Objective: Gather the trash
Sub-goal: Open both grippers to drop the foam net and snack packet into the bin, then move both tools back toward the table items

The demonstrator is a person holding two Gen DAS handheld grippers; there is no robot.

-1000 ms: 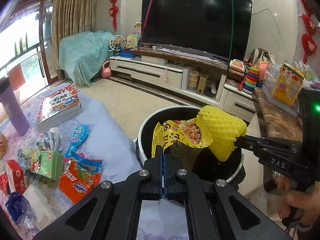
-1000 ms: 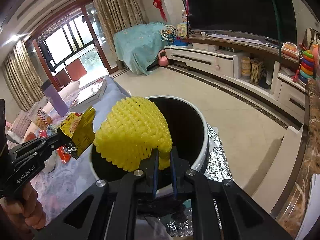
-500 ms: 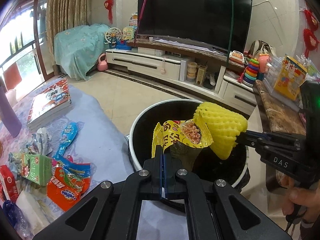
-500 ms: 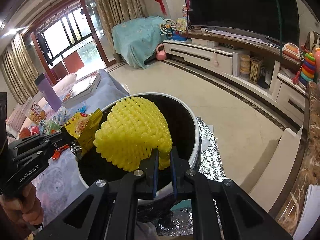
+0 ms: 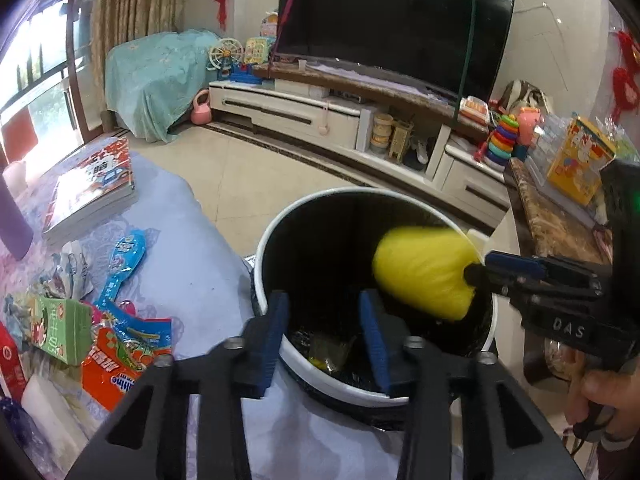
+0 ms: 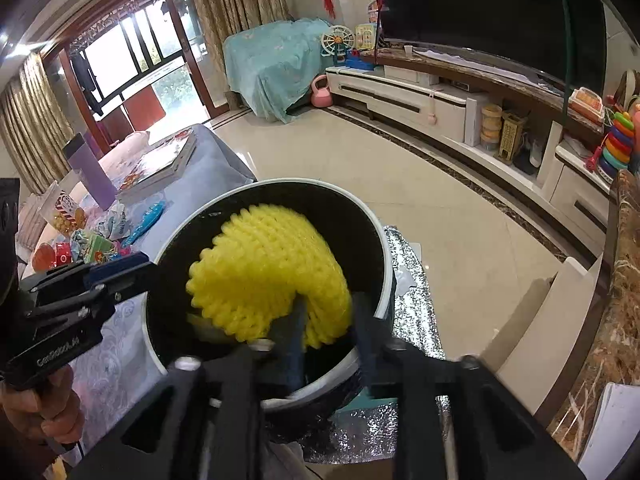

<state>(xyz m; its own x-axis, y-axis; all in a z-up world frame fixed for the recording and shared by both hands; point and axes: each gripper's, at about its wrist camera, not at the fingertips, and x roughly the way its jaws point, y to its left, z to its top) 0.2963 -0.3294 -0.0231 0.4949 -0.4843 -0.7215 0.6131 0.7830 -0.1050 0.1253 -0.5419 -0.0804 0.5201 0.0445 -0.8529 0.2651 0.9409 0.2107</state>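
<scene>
the left gripper point(image 5: 324, 334) hangs over the near rim of the white trash bin point(image 5: 267, 240), its jaws having just been opening; they now stand moderately apart with nothing between them. down inside the black-lined bin, seen through the gap between the blue pads, a yellow snack wrapper point(image 5: 330, 354) lies loose on the bottom.

the right gripper point(image 6: 330, 336) comes in from three o'clock in the left wrist view and points down into the same bin. its jaws have also just been opening. the yellow foam fruit net point(image 6: 264, 276) is blurred and sits just ahead of the tips, over the bin's mouth; its lower edge is still near the left pad, but the pads do not press on it.

at nine o'clock of the bin, the counter point(image 5: 192, 248) with its pale blue cloth carries more litter: an orange snack packet point(image 5: 120, 364), a green carton point(image 5: 60, 328) and a blue wrapper point(image 5: 124, 260), all near one another. a stack of books point(image 5: 92, 188) lies further back toward ten o'clock. a person's hand point(image 6: 36, 404) grips the left gripper's handle in the right wrist view.
</scene>
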